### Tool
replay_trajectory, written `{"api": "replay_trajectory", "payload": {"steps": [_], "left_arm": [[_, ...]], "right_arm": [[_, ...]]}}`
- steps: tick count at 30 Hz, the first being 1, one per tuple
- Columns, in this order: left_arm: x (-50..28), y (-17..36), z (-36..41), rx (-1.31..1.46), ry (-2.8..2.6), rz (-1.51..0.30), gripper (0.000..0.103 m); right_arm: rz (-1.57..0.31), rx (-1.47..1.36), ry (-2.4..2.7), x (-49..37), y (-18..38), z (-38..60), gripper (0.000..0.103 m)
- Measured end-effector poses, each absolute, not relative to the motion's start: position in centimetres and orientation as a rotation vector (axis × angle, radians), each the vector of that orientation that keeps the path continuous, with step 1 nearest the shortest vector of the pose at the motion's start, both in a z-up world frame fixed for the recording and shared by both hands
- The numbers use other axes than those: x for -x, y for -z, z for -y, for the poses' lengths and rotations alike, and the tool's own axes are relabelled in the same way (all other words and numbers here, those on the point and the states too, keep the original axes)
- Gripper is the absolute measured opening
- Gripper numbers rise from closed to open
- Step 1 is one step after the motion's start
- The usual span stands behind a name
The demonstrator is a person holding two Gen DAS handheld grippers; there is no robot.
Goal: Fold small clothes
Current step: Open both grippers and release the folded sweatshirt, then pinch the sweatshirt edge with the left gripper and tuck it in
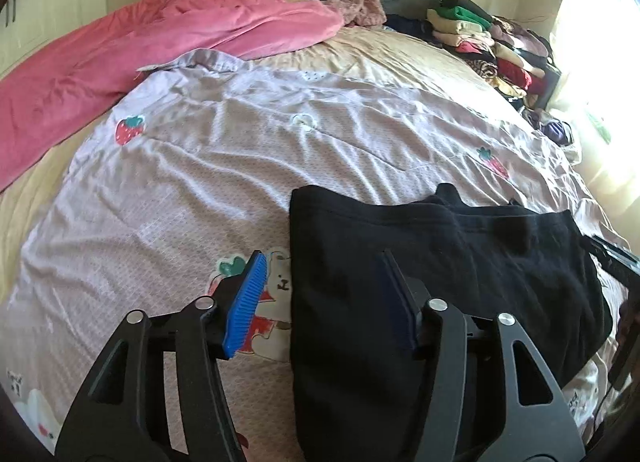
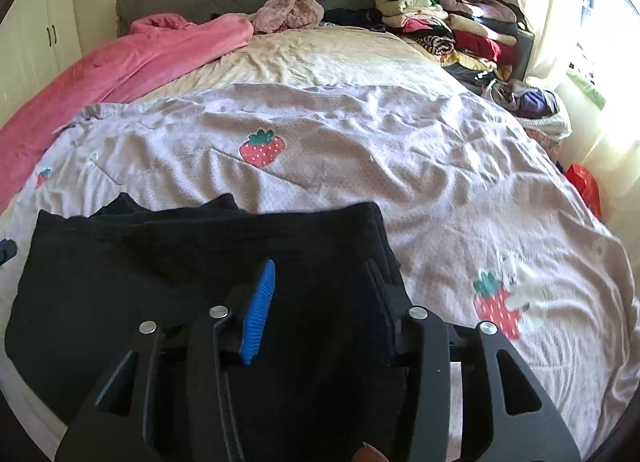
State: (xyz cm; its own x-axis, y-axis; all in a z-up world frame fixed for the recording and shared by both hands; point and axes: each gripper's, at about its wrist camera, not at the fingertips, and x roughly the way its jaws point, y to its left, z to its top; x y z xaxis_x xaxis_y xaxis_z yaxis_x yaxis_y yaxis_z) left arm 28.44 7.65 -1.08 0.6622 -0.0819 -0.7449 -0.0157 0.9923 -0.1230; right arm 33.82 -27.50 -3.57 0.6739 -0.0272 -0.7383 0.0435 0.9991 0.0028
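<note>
One black garment (image 1: 440,262) lies folded on the bed (image 1: 380,49), long axis crosswise; both the left tool (image 1: 324,302) and the right tool (image 2: 320,310) stand apart, gripping nothing.

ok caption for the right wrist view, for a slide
Right gripper open over a folded black garment on a strawberry-print quilt.

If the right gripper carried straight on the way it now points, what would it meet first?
Most likely the black garment. The right gripper is angled down over the garment's right side, jaws open with nothing pinched, and the black fabric fills the gap between them. Beyond its far edge lies the strawberry-print sheet. Depth is hard to judge.
</note>
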Motion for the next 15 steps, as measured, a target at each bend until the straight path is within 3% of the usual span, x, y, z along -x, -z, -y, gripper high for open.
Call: {"api": "replay_trajectory", "payload": {"steps": [2,7,11,15], "left_arm": [[-28.3,1.4,-7.8,0.125,0.037,-0.856,0.052],[-28.5,3.0,-7.9,0.11,0.019,-0.892,0.054],[-28.7,4.3,-7.8,0.115,0.027,-0.919,0.058],[-28.6,5.0,-6.9,0.074,0.04,-0.918,0.056]], "right_arm": [[-0.828,-0.021,0.046,-33.1,3.8,28.1,0.051],[-0.82,-0.03,0.089,-31.4,4.3,30.8,0.056],[-0.834,-0.075,0.112,-31.2,4.8,32.9,0.057],[-0.834,-0.157,0.066,-31.7,5.4,33.9,0.057]]}}
